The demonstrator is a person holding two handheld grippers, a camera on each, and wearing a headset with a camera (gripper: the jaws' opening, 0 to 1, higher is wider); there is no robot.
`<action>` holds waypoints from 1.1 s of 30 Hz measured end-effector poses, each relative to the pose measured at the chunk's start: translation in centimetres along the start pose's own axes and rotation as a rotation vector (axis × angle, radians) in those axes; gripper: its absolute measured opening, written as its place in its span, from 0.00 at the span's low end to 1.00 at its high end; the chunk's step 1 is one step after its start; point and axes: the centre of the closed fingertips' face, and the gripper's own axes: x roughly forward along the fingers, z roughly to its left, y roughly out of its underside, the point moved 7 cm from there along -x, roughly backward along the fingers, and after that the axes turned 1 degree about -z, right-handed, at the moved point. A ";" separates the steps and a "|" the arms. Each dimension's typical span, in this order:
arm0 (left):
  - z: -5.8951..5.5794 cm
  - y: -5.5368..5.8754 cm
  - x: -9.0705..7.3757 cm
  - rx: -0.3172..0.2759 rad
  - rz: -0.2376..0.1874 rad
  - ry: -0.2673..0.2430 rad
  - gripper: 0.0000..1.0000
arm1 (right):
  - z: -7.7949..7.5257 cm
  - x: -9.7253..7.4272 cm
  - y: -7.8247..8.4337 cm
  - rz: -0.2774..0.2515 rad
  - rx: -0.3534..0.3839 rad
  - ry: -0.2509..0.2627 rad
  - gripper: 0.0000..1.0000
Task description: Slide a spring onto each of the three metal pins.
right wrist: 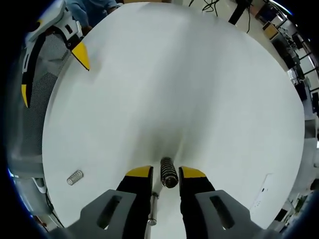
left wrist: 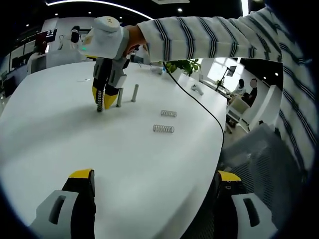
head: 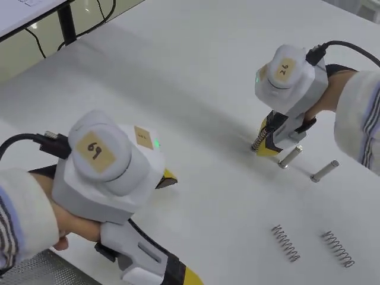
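My right gripper point(head: 265, 141) points down at the white table point(head: 196, 107), shut on a spring point(head: 259, 140) that stands upright with its lower end on the table. From the right gripper view the spring point(right wrist: 169, 172) sits end-on between the yellow fingertips point(right wrist: 138, 173). Two metal pins point(head: 289, 157) point(head: 324, 171) stand just right of it. Whether a third pin is inside the held spring I cannot tell. Two loose springs point(head: 285, 242) point(head: 337, 248) lie flat nearer to me. My left gripper point(head: 181, 225) hovers open at the near left, holding nothing. In the left gripper view, the right gripper point(left wrist: 103, 97) holds the spring beside the pins point(left wrist: 119, 97) point(left wrist: 134, 92).
The table's far edge, with a black table leg point(head: 66, 22) and cables beyond it, runs along the upper left. Black cables trail from both grippers. A striped sleeve point(head: 362, 119) reaches in from the right. Bare tabletop lies between the two grippers.
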 end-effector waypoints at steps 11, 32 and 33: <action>0.7 -0.6 -0.5 -0.016 -0.044 -0.031 0.94 | 0.3 -1.8 -0.1 -0.025 -0.010 0.027 0.29; 1.1 -1.3 -1.0 -0.011 -0.053 -0.048 0.94 | 2.9 -8.3 4.1 -0.097 0.090 0.100 0.38; 1.1 -1.3 -1.0 -0.011 -0.053 -0.048 0.94 | 3.2 -8.5 4.4 -0.106 0.102 0.104 0.39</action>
